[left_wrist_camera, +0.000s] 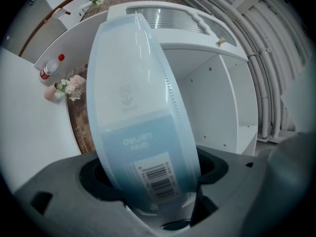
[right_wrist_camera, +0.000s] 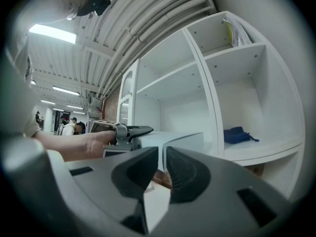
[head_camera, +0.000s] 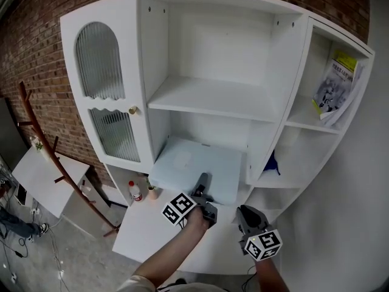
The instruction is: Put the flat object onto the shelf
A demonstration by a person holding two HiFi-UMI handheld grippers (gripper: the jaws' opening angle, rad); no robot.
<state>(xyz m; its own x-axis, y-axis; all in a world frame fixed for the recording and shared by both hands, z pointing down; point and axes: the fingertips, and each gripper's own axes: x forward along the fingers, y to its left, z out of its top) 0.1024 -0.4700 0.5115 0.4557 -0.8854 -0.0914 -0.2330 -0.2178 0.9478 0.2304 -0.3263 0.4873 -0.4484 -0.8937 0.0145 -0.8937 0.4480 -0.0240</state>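
Observation:
A flat, pale blue zip folder [head_camera: 194,169] lies in the lower middle compartment of the white cabinet [head_camera: 276,59], under the middle shelf [head_camera: 206,99]. Its near edge sticks out toward me. My left gripper [head_camera: 202,182] is at that near edge. In the left gripper view the folder [left_wrist_camera: 133,93] runs away from the left gripper [left_wrist_camera: 153,176]; the jaws stand wide on either side of its barcode end, with dark gaps beside it. My right gripper [head_camera: 246,215] hovers lower right over the counter, and the right gripper view shows this gripper [right_wrist_camera: 163,169] shut and empty.
A blue cloth [head_camera: 271,163] lies in the right-hand compartment and a book [head_camera: 334,90] leans in the one above. A small bottle [head_camera: 135,192] and flowers [left_wrist_camera: 71,85] stand at the counter's left. A brown coat rack [head_camera: 55,163] stands left of the cabinet.

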